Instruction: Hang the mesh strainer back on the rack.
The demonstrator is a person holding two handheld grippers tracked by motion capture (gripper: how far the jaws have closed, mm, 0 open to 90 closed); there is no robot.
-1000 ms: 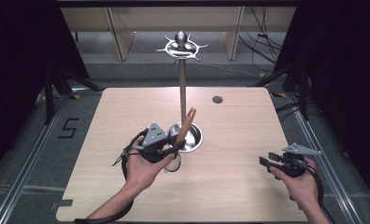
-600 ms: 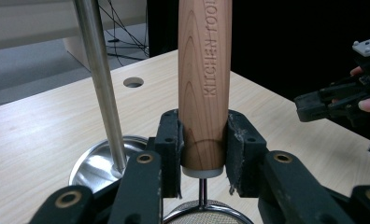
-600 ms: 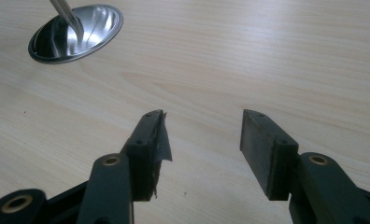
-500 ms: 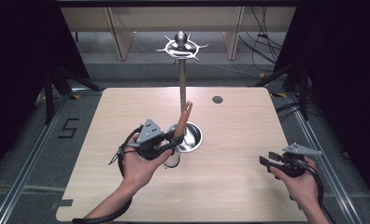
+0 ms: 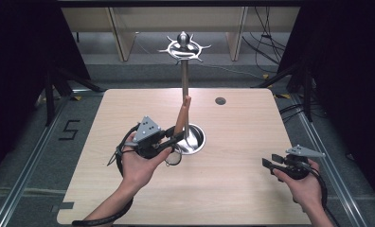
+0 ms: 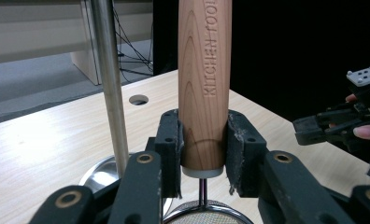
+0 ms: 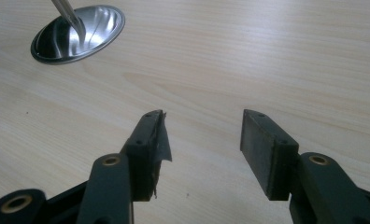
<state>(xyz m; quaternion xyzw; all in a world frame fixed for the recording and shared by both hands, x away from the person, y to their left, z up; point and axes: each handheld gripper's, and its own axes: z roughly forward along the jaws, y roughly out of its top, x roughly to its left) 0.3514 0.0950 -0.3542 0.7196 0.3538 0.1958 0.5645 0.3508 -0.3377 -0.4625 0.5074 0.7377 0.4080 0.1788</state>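
A strainer with a wooden handle [image 5: 182, 116] stamped "KITCHEN TOOL" [image 6: 204, 84] stands nearly upright, its mesh ring [image 5: 173, 158] hanging below. My left gripper [image 5: 176, 137] is shut on the lower end of that handle, both pads [image 6: 170, 149] pressed against the wood. It sits just left of the metal stand's pole [image 5: 185, 94], which rises from a round steel base [image 5: 197, 139] to a crown of hooks [image 5: 184, 47]. My right gripper [image 5: 269, 165] is open near the table's right front, low over bare wood [image 7: 202, 135].
The light wooden table [image 5: 242, 198] has a small round hole [image 5: 220, 100] at the back right. Dark floor and cables surround the table. The stand's base [image 7: 78, 32] lies far left of the right gripper.
My left gripper has shifted slightly left and up with the strainer, and the handle now stands a bit more upright beside the pole. The right gripper has stayed still.
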